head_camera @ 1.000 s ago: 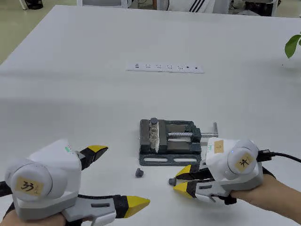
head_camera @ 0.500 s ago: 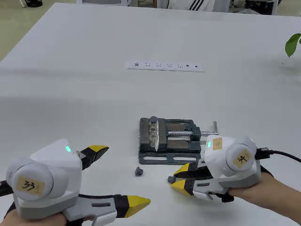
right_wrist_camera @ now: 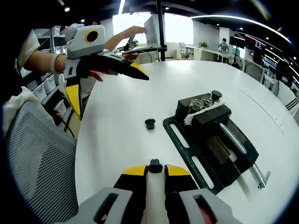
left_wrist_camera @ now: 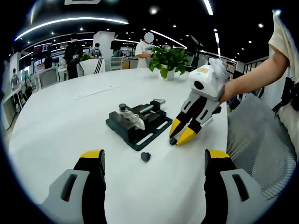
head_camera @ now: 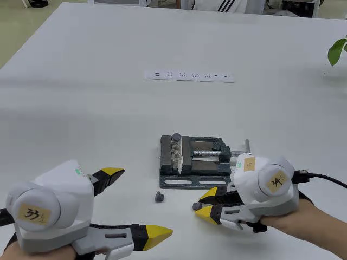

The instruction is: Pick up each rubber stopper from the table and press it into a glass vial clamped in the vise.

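Observation:
A dark vise (head_camera: 206, 162) sits mid-table and clamps glass vials (head_camera: 176, 156); the far vial carries a grey stopper (head_camera: 176, 137). In front of the vise a loose rubber stopper (head_camera: 159, 196) lies on the table. To its right, low over the table, my right gripper (head_camera: 202, 206) is shut on another stopper (head_camera: 197, 206). In the right gripper view that held stopper (right_wrist_camera: 155, 165) is pinched between the yellow tips, with the vise (right_wrist_camera: 210, 135) ahead to the right. My left gripper (head_camera: 135, 203) stands open at the near left, and the loose stopper (left_wrist_camera: 145, 157) lies between its fingers (left_wrist_camera: 92, 158).
A white power strip (head_camera: 190, 76) lies across the table behind the vise. A green plant leaf (head_camera: 336, 51) hangs at the right edge, and a black cable (head_camera: 325, 179) trails from the right gripper. Chairs and people stand beyond the table.
My right gripper has edged slightly left with the stopper held in it. The left gripper stays open in the same place. The head camera has tilted a little.

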`<move>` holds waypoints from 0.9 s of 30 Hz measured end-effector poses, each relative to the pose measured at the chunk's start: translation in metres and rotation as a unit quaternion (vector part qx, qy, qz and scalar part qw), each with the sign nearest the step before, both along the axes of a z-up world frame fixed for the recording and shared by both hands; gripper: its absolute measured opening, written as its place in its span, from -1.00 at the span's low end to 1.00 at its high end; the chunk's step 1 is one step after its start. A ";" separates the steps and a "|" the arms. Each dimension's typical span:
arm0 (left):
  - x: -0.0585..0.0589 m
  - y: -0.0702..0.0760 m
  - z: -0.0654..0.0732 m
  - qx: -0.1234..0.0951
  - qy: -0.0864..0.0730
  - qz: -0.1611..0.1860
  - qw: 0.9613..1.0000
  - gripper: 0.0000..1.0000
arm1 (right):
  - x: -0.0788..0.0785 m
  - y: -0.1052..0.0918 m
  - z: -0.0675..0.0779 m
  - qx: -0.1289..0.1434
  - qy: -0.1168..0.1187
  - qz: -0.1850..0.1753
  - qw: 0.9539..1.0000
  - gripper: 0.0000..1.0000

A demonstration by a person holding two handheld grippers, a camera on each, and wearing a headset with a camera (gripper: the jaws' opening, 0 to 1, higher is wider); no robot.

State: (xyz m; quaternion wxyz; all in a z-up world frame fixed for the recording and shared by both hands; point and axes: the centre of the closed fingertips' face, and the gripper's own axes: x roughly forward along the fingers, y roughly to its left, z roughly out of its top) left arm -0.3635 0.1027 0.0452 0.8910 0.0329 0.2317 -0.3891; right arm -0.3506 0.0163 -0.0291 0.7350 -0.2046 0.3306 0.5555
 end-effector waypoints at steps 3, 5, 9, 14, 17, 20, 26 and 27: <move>0.000 0.000 0.000 0.000 -0.001 0.000 1.000 0.73 | 0.001 -0.001 0.001 0.001 0.000 0.000 1.000 -0.82; 0.000 0.000 0.000 0.001 -0.001 0.000 1.000 0.73 | 0.000 -0.001 0.001 0.000 0.000 0.002 1.000 -0.83; 0.000 0.000 0.000 0.001 0.000 0.001 1.000 0.73 | 0.001 -0.001 0.001 0.001 0.000 0.000 1.000 -0.84; 0.000 -0.001 -0.001 0.003 -0.001 -0.003 1.000 0.72 | 0.002 -0.004 0.003 0.001 0.004 0.001 1.000 -0.84; 0.000 -0.003 -0.001 0.008 -0.002 -0.010 1.000 0.70 | 0.001 -0.007 0.009 -0.007 0.005 0.005 1.000 -0.85; -0.002 -0.008 -0.002 0.017 -0.005 -0.025 1.000 0.66 | -0.001 -0.009 0.019 -0.019 0.011 0.022 1.000 -0.85; 0.000 -0.026 0.003 0.026 -0.016 -0.065 0.997 0.52 | 0.001 -0.018 0.037 -0.059 0.001 0.073 0.996 -0.85; 0.000 -0.030 0.005 0.028 -0.019 -0.073 0.997 0.48 | 0.000 -0.018 0.044 -0.067 0.001 0.088 0.994 -0.85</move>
